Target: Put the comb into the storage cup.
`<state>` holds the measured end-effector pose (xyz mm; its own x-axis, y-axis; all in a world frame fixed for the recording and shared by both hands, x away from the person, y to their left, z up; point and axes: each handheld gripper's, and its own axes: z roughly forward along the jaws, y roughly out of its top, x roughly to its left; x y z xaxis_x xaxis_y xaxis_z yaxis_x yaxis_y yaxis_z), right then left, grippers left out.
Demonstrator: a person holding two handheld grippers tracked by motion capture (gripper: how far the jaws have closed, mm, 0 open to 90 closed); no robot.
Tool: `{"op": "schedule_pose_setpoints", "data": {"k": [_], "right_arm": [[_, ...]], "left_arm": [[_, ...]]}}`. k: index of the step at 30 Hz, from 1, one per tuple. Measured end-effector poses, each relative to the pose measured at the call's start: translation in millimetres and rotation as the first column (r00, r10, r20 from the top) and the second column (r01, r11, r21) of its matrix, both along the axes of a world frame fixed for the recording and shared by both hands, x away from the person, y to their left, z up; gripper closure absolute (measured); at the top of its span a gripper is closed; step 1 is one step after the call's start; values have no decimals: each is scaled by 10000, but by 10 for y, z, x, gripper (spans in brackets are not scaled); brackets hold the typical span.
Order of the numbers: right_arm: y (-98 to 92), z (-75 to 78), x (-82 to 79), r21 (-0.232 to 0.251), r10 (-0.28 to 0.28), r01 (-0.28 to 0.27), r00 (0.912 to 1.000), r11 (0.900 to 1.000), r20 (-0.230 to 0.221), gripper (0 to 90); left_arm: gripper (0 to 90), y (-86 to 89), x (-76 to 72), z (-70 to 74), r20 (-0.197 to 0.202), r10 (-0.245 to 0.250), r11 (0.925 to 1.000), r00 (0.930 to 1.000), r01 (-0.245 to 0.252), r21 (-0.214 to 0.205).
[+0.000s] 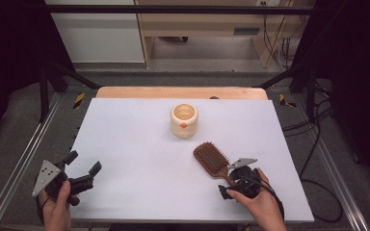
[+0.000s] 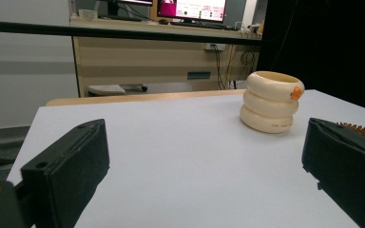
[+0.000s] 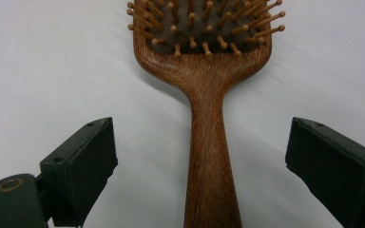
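— Where do we stand with the wooden hairbrush?

— It lies bristles-up on the white table, near our right edge. Its handle runs straight between the spread jaws of our right tool, long axis in line with the tool, nothing clenched yet.

— And the left tool?

— Released too, well apart at the left edge. The cream ringed cup stands beyond.

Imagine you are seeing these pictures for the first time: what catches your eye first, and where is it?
The wooden hairbrush lies bristles up at the near right of the white table, its handle between the open jaws of the right hand-held gripper. A cream ringed cup stands farther back, near the middle.
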<state>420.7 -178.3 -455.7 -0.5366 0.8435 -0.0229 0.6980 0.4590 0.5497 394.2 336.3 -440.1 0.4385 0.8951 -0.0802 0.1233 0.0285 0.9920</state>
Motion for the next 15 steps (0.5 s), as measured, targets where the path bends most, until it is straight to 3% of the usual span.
{"op": "schedule_pose_setpoints", "data": {"k": [8, 15], "right_arm": [[22, -34, 14, -75, -30, 29, 9998, 10000, -181, 121], [31, -45, 41, -193, -23, 16, 9995, 9998, -325, 207]], "left_arm": [[21, -4, 0, -1, -2, -3, 10000, 10000, 3, 19], [21, -5, 0, -1, 2, 1, 10000, 10000, -1, 43]]}}
